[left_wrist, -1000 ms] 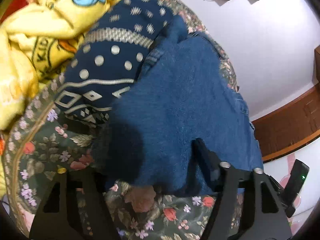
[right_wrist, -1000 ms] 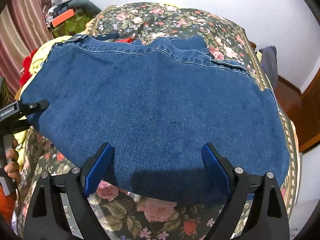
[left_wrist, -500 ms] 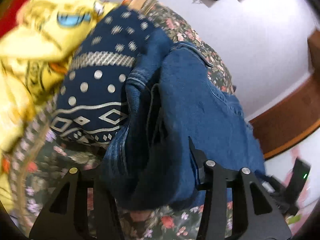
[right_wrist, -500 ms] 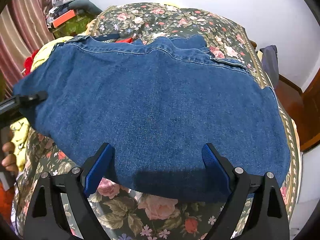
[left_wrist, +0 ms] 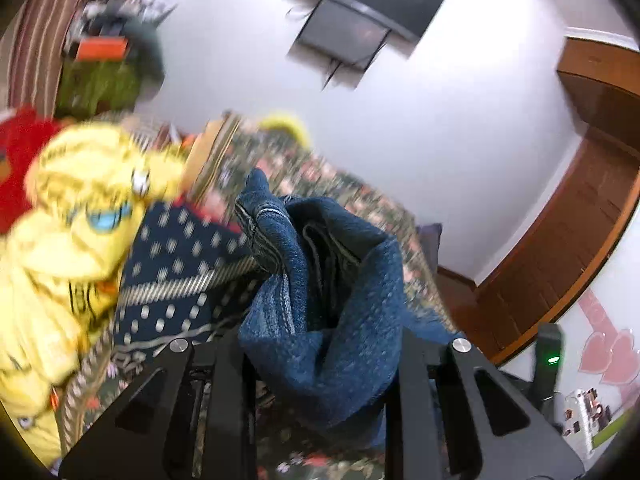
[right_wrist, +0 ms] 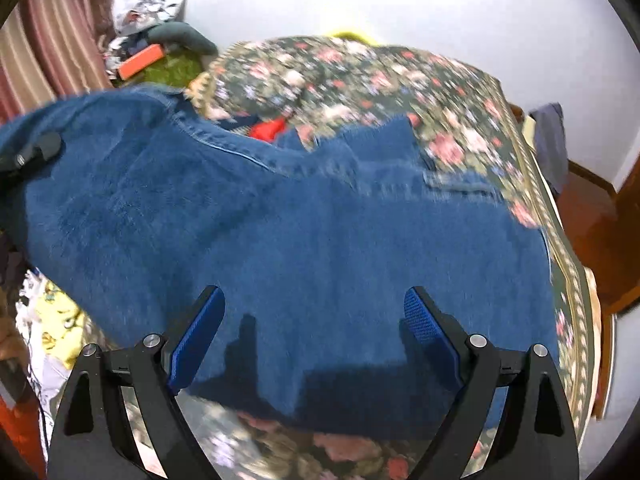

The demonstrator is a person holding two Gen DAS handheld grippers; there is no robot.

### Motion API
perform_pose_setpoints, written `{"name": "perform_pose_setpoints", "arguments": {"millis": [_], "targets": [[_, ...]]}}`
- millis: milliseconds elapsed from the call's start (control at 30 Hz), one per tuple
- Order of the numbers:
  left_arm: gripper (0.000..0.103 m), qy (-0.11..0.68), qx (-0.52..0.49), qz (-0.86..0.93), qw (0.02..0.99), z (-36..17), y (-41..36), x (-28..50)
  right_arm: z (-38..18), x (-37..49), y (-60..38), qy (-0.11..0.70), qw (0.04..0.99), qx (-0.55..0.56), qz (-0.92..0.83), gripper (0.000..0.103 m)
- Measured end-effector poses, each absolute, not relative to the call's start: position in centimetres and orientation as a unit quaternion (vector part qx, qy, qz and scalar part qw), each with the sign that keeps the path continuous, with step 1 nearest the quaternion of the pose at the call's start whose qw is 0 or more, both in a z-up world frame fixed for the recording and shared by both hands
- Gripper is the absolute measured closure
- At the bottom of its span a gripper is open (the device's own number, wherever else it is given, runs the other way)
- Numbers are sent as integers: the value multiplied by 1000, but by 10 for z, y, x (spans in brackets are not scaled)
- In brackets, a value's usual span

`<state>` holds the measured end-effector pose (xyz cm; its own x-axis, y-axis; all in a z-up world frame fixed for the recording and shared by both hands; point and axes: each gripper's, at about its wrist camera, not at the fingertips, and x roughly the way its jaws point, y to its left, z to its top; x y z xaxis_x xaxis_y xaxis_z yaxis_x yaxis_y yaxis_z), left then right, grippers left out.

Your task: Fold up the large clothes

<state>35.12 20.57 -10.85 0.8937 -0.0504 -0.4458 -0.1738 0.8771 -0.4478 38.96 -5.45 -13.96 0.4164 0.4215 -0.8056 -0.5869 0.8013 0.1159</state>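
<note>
The dark floral bedspread [right_wrist: 460,92] carried the blue denim jeans [right_wrist: 320,240], whose left end rose bunched. The black left gripper [left_wrist: 320,344] was closing, its 2 jaws pinching that denim bunch (blurred). The right gripper [right_wrist: 316,320], blue-padded, hung spread over the jeans, gripping nothing.

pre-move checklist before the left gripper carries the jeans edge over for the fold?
1. Left gripper has denim between its fingers: ok, jaws closing on a bunched end of the jeans.
2. That end lifted off the floral bedspread: ok.
3. Right gripper free: ok, open, nothing between its pads.
4. Rest of the jeans lying flat: ok, spread across the bed.
5. Landing area clear: cannot tell; yellow garment and navy patterned garment lie beside the lifted end.
</note>
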Motion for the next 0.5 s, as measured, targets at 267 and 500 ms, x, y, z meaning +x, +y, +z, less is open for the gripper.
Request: {"name": "perform_pose_setpoints", "arguments": {"millis": [267,500], "targets": [[82,254,-195,51,946,-107,184,364,-199,384,-16,507,789,-129,322,13],[82,270,-172,53,946,-114,169,377,-193,387,-35,515,781,-101,340,13]]}}
